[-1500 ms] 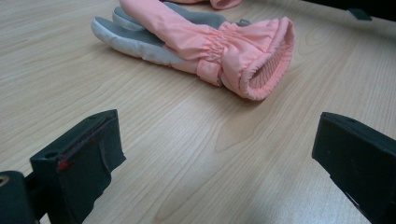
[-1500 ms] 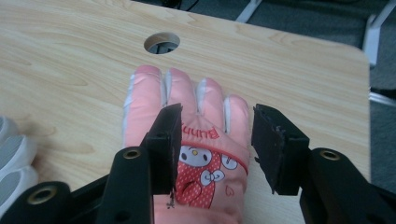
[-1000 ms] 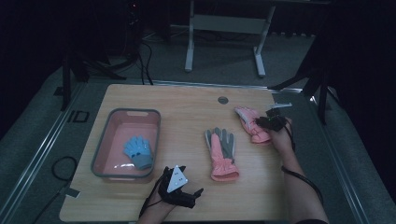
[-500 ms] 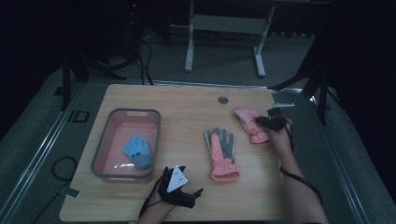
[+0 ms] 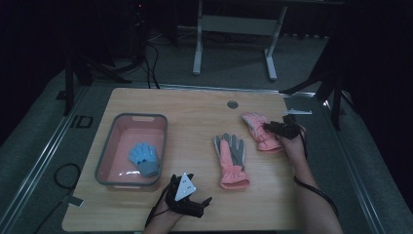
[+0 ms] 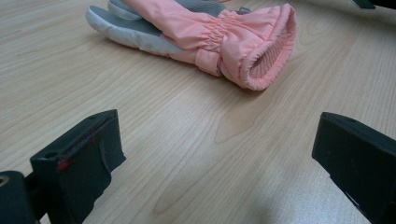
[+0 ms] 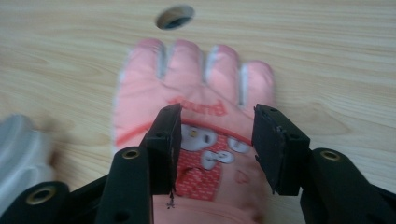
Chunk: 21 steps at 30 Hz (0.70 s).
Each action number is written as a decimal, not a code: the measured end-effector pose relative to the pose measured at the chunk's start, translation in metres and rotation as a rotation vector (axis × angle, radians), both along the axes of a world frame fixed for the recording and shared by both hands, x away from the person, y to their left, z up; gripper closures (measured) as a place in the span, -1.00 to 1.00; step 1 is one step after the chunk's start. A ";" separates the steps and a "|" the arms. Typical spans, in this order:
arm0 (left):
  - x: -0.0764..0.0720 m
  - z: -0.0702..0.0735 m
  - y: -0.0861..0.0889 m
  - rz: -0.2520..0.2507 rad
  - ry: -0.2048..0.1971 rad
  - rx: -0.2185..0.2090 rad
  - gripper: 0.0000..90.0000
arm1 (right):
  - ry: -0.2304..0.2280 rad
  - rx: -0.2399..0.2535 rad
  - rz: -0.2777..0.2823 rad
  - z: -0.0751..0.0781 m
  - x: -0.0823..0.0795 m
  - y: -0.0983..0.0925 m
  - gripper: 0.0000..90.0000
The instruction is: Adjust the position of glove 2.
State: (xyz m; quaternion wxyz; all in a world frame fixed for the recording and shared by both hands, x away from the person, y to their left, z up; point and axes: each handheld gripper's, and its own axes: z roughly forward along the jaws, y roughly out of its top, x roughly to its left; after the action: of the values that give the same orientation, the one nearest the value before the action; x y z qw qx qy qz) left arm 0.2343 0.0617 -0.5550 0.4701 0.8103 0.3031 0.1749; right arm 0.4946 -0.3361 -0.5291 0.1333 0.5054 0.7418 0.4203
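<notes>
The right gripper (image 7: 212, 144), jaws parted, hovers over the far pink glove (image 7: 196, 140) at the table's right, apparently about to close on it, while the open left gripper (image 5: 187, 197) waits near the front edge.

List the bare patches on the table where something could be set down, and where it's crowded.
Bare: the far strip of the table beyond the pink bin, and the lane between bin and the pink-and-grey glove. Crowded: right side, where the right gripper sits over the pink glove, and the near edge around the left gripper.
</notes>
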 end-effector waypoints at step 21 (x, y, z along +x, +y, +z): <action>0.001 -0.001 -0.001 0.001 0.000 0.013 -0.96 | 0.019 -0.153 0.014 0.006 -0.009 0.029 1.00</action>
State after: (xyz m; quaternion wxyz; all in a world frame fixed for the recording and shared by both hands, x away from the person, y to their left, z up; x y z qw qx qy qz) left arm 0.2349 0.0607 -0.5558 0.4646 0.8132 0.3025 0.1773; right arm 0.4859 -0.3067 -0.5234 0.1615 0.4924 0.7765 0.3586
